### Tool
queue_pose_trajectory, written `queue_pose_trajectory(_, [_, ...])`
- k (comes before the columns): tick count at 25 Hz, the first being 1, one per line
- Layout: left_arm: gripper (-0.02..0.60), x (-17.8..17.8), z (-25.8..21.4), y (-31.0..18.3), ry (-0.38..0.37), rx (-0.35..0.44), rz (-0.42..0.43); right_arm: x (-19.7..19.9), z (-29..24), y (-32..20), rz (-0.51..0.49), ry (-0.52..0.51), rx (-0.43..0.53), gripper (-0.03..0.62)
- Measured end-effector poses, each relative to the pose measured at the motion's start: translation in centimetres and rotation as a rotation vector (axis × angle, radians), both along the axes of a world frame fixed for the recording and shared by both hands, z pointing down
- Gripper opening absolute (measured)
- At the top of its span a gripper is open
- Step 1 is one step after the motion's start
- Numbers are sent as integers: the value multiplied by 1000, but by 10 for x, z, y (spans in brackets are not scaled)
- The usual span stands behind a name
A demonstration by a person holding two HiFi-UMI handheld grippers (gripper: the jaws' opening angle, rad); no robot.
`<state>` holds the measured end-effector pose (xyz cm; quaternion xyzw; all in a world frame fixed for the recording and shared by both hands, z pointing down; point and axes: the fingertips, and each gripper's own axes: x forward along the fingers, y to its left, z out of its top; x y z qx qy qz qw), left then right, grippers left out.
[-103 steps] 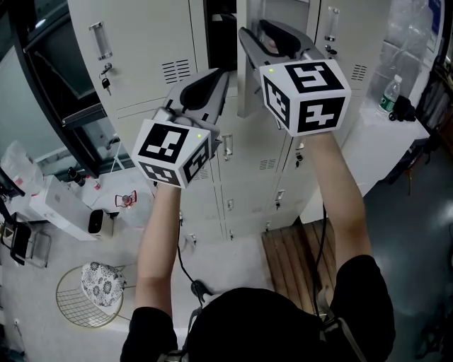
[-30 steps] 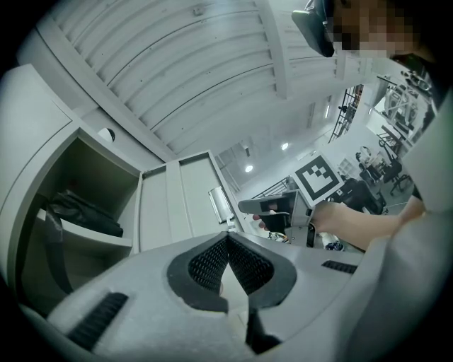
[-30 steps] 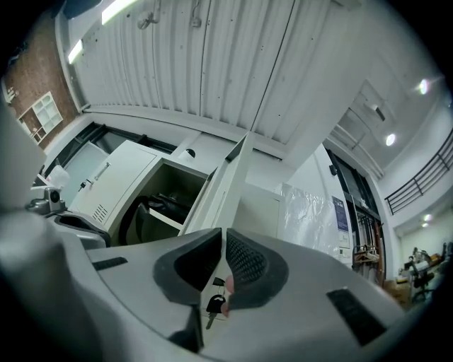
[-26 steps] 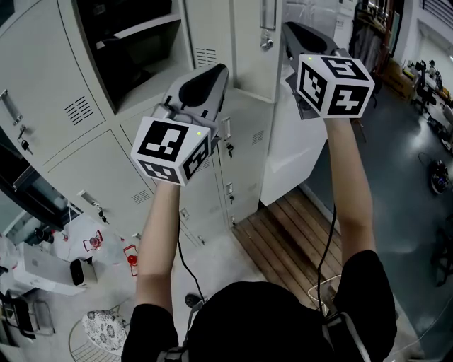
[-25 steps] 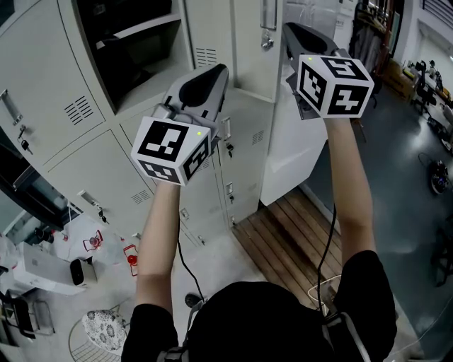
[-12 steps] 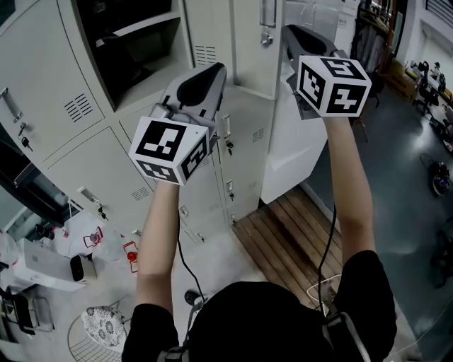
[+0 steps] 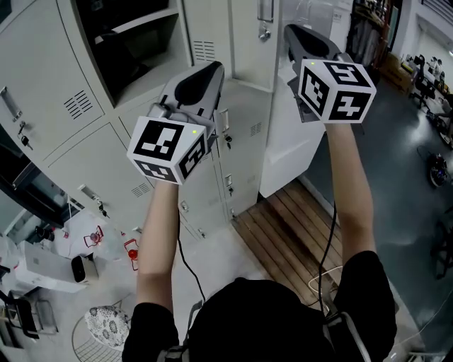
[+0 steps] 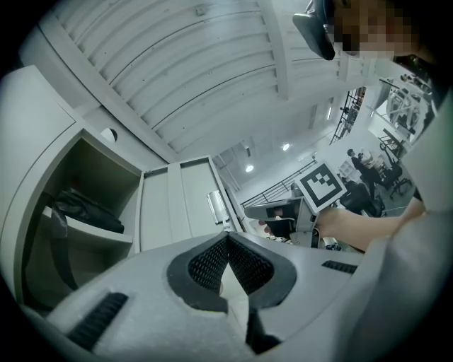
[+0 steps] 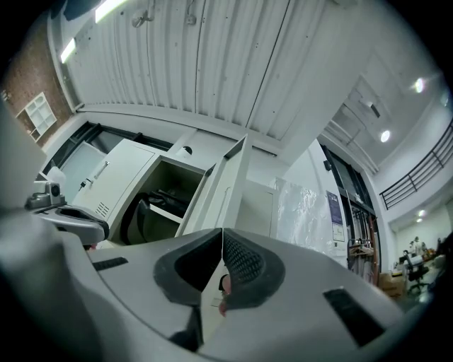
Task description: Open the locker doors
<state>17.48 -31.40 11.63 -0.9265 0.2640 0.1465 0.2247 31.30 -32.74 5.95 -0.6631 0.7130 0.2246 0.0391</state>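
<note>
We hold both grippers raised before the locker bank [image 7: 42,85]. The left gripper [image 8: 228,237] has its jaws pressed together, with nothing between them. The right gripper [image 9: 222,231] likewise has its jaws closed and empty.

One upper compartment [image 7: 141,22] stands open, with a dark bag [image 9: 164,198] on its shelf. Its door [image 7: 237,42] is swung out to the right of the compartment, with the handle [image 7: 265,10] near the far edge. The right gripper sits just beside that edge; we cannot tell whether they touch. The left gripper sits lower, over the closed doors [image 7: 92,166] beneath the open compartment. A slatted wooden platform [image 7: 283,226] lies on the floor at the foot of the lockers.
</note>
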Motion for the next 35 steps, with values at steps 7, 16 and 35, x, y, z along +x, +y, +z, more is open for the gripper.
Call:
queue_pose_trajectory(7, [15,-23,3,10,-2,-7,27,-19,12,22,19,-13,2,6])
queue_pose_trajectory(16, [15,-66,6,37,-3,11,36,-66,30,59,30,-13,-10,6])
queue_pose_trajectory(35, [15,-145,20,119,10,28,56,-176,64,164,-71,-27,19,6])
